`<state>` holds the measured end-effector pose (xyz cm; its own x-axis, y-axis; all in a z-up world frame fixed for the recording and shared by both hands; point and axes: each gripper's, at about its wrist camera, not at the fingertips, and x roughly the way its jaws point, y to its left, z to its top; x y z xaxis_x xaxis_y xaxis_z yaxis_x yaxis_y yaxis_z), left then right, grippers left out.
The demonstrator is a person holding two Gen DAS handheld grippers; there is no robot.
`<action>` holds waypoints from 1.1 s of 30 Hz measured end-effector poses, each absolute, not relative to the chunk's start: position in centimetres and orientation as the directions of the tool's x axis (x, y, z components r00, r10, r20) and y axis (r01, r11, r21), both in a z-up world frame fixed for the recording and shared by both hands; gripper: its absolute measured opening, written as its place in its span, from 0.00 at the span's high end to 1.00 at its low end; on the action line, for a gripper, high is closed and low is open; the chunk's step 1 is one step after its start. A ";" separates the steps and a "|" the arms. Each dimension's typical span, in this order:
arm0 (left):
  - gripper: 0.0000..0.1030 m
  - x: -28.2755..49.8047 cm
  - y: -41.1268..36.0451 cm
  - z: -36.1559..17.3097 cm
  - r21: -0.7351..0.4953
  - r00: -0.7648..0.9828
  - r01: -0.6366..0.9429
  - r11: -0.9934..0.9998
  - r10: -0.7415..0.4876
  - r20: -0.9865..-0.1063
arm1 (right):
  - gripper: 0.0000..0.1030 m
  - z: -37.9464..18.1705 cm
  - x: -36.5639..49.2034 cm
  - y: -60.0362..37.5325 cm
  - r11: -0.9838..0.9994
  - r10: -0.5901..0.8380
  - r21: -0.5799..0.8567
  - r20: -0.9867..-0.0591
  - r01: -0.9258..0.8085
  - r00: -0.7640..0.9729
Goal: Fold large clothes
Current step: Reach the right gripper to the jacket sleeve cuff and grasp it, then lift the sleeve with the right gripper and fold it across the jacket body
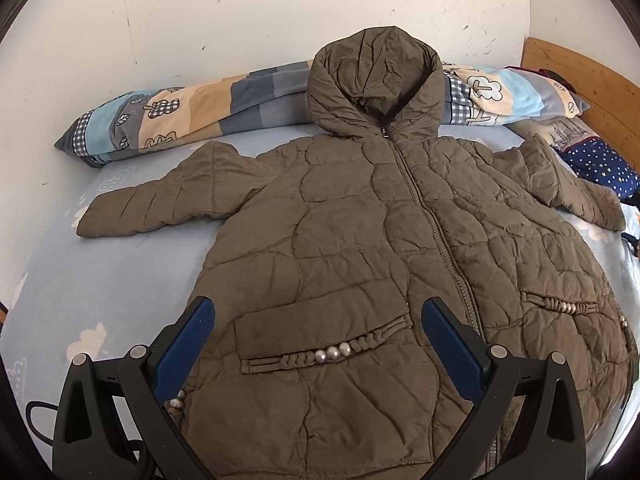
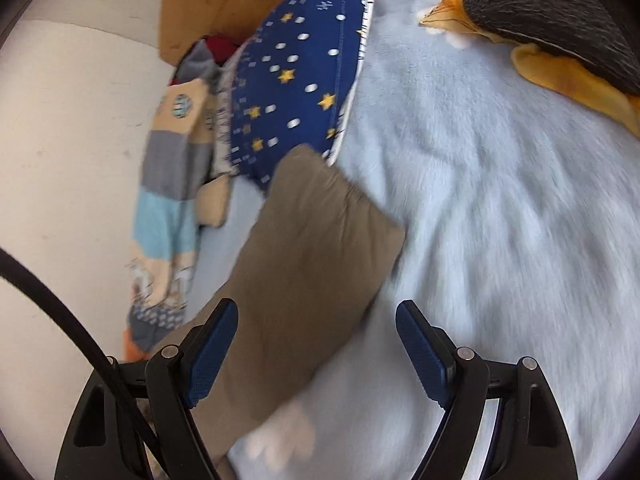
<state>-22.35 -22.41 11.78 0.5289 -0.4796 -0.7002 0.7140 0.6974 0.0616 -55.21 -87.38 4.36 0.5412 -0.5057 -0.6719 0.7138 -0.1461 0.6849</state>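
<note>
Where white wall (image 1: 200, 20) meets, blue bedsheet (image 1: 120, 272), wooden headboard (image 1: 580, 80)

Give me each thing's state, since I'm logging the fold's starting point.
Jacket: flat on the bed, zipped, unfolded.
Hood: resting on the rolled quilt.
Right sleeve: spread out, not gripped.
Left gripper: open, empty.
Right gripper: open, empty.

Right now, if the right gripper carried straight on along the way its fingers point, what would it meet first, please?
Most likely the jacket sleeve, whose cuff end lies between the open right gripper fingers and just ahead. Beyond it sits the starry pillow. Blur makes depth uncertain.
</note>
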 end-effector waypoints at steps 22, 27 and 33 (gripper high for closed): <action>0.00 -21.6 -20.8 13.3 0.019 0.546 0.686 0.727 -0.498 -0.674 | 0.79 20.0 -51.3 -87.9 0.183 -0.638 0.605 -0.527 0.775 0.561; 0.00 -20.6 -19.4 13.8 -0.011 0.549 0.664 0.748 -0.497 -0.672 | 0.79 26.0 -47.4 -85.6 0.271 -0.635 0.571 -0.500 0.775 0.590; 0.00 -19.2 -17.5 14.2 -0.044 0.550 0.642 0.766 -0.499 -0.670 | 0.79 31.2 -41.4 -81.8 0.391 -0.595 0.528 -0.480 0.754 0.645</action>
<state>-19.23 -17.50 14.19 0.5496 -0.4991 -0.6700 0.6417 0.7657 -0.0439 -41.37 -81.80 31.22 0.6446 -0.5954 -0.4796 0.7540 0.3913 0.5276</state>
